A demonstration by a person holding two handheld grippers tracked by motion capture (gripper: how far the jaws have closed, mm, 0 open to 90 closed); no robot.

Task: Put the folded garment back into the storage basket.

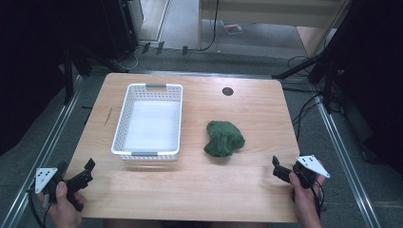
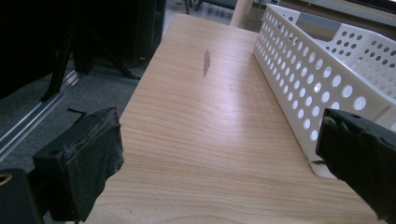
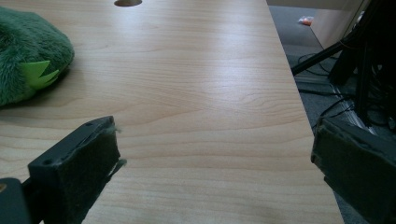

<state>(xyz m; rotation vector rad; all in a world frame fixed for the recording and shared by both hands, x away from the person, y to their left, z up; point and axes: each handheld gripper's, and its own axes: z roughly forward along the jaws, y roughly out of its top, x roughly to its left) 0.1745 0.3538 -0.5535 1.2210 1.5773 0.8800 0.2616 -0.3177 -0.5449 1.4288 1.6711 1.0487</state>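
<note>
A white perforated basket stands empty on the left half of the wooden table. To its right lies a dark green plush toy, crumpled in a heap. My left gripper rests at the table's front left corner, open, with nothing between its jaws. In the left gripper view the left gripper faces bare wood, with the basket wall to the right. My right gripper sits at the front right edge, open and empty. The right gripper has the plush toy, with a light green spike, at far left.
A round cable hole sits in the table's far right part. A dark streak marks the wood left of the basket. Stands and cables crowd the floor off the table's right side. Metal rails run along both sides.
</note>
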